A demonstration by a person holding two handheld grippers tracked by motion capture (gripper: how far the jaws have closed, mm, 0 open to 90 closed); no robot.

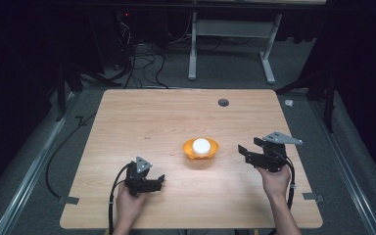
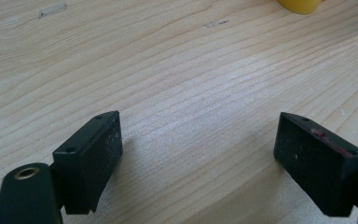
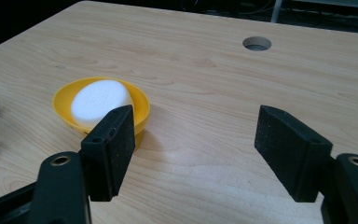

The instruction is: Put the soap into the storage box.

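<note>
While both grippers, left (image 1: 159,182) and right (image 1: 243,151), stand open and empty, the white puck (image 1: 201,145) in the bowl (image 1: 190,151) looks light, smooth; grip its sides.

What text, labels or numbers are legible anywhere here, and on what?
None legible.
Yellow bowl, white object in it, wooden table: no print.
Black pads of the tongs: unmarked; red smear on one left pad, no lettering.
</note>
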